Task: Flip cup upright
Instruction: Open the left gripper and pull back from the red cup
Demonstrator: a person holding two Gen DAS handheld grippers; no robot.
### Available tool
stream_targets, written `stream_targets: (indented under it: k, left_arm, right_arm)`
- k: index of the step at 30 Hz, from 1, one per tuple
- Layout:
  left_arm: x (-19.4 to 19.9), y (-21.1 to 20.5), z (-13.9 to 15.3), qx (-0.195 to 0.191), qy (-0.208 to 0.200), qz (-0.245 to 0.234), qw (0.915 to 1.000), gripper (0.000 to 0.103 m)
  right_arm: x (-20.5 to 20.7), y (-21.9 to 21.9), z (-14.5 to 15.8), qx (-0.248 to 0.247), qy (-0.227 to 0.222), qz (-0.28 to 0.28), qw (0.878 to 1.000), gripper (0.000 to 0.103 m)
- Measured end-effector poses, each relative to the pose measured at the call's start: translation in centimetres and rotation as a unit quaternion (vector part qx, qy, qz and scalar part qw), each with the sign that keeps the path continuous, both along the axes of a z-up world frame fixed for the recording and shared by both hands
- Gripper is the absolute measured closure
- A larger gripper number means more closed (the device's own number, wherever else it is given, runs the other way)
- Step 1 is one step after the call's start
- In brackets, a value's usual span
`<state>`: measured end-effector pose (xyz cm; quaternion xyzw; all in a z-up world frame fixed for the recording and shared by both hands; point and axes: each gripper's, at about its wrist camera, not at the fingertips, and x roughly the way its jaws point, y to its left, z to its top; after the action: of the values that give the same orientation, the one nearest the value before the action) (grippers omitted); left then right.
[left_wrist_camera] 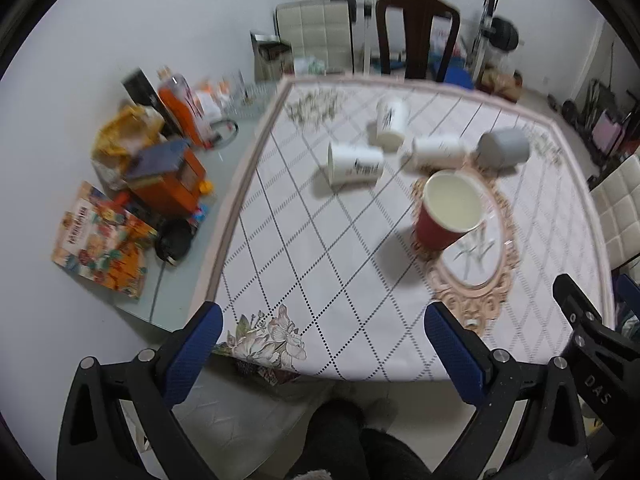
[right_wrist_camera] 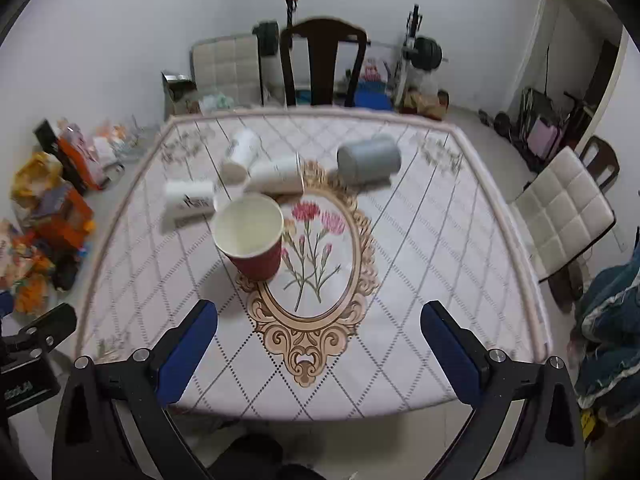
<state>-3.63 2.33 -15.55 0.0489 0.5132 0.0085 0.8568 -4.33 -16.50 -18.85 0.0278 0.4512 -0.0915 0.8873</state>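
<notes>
Cup [right_wrist_camera: 250, 236] upright; hand-held grippers apparently raised, spread.

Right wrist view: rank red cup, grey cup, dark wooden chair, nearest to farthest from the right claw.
Right claw is open above the near table edge.
1. Red cup: upright, nearest, left of the oval flower motif.
2. Grey cup: on its side, further back, right of centre.
3. Dark wooden chair: farthest, behind the table's far edge.
</notes>
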Motion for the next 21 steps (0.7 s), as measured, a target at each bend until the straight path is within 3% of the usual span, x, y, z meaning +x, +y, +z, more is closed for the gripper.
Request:
stream_targets:
  k: [5, 10, 21]
  left_arm:
    - [-2.7, 0.5, 4.7, -0.013, -0.044, 0.0, 0.9989, 0.0]
    - [-4.1, 0.9, 7.5, -0.016, -0.071, -0.008, 0.9973, 0.0]
    - [-5.8, 1.9, 10.1, -0.015, -0.114, -0.008, 0.9933, 0.0]
  right_arm:
    - [-3.4, 0.1, 5.7, -0.009, -0.026, 0.004, 1.0, 0.0]
    - [-5.7, 0.5, 9.6, -0.016, -0.041, -0.002, 0.999, 0.0]
    - [-8.3, 1.0, 12.7, -0.01, -0.062, -0.016, 0.998, 0.0]
